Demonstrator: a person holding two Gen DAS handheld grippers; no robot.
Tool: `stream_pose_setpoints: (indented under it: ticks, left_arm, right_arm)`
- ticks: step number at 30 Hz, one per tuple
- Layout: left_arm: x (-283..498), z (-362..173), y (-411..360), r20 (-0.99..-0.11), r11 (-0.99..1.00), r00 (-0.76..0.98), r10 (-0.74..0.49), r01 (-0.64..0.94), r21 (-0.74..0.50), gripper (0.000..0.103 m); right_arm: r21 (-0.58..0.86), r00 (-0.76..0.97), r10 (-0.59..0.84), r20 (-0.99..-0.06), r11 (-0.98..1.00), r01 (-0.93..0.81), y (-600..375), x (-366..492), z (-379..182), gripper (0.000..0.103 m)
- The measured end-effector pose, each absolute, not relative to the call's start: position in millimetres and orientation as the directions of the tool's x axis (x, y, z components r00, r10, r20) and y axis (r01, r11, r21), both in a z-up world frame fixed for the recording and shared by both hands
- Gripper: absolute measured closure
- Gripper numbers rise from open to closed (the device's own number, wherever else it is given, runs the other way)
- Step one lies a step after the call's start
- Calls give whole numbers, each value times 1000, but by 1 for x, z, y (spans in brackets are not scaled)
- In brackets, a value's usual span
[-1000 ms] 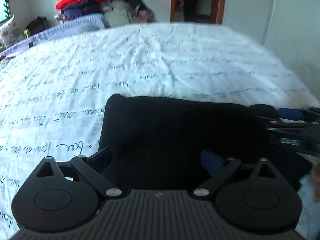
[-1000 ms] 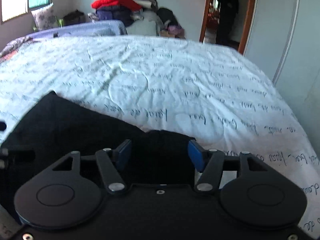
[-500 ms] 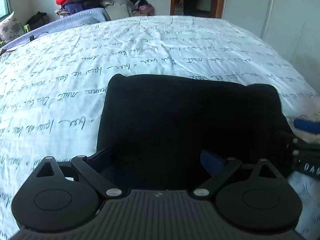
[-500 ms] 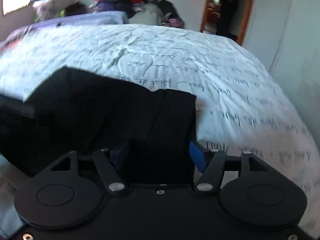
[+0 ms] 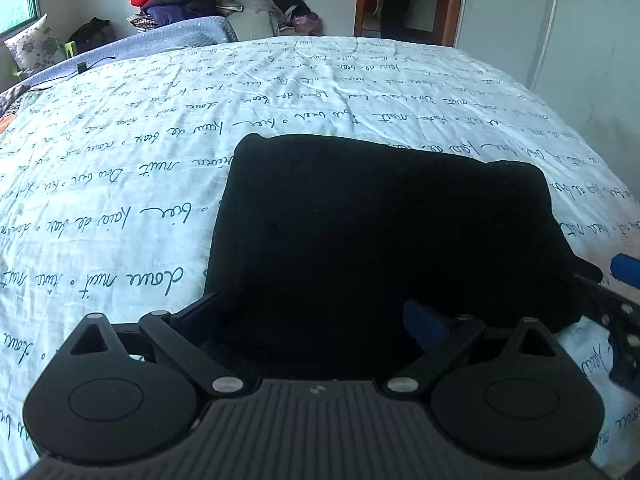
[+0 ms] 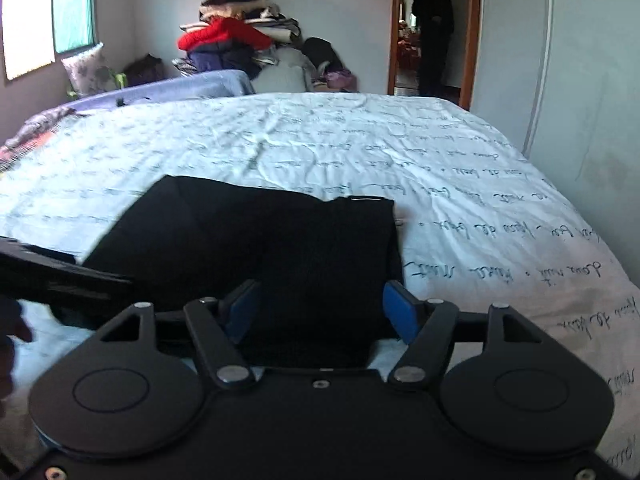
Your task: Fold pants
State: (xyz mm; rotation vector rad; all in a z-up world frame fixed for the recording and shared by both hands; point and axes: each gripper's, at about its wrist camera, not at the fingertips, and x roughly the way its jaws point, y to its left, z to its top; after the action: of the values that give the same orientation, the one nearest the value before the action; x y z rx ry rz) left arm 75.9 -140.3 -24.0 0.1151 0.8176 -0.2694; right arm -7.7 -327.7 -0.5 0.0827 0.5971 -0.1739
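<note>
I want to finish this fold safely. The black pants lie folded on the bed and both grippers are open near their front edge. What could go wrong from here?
1. The pants are very dark, so layers are hard to tell apart; the left gripper may pinch only the top layer.
2. The right gripper is close beside it; they could collide.
3. Dragging may wrinkle the bed sheet.

Daylight is coming in from the window [image 6: 48, 20] on the left, blowing out its pane and lighting the white bedsheet [image 6: 460, 168] evenly. The black pants [image 5: 380, 232] are reading as a nearly detailless dark mass. Fisheye distortion is bending the walls at the edges, and the right view's left side is blurring.
</note>
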Motion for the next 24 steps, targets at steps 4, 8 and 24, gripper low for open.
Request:
stream_pose_setpoints:
  ticks: [4,8,24]
  left_arm:
    - [64,-20,-142,-728,960,662,-178,280,20,4]
    - [52,-16,-140,-719,965,676,-160,262,31,4]
    - [14,-12,-127,-718,971,683,-134,235,41,4]
  right_arm:
    - [33,813,-136,-566,982,187,-319,-17,0,34]
    - [37,813,-129,-568,983,181,-312,-28,0,32]
    - [33,829,-92,-552,991,132,-292,-52,2,26]
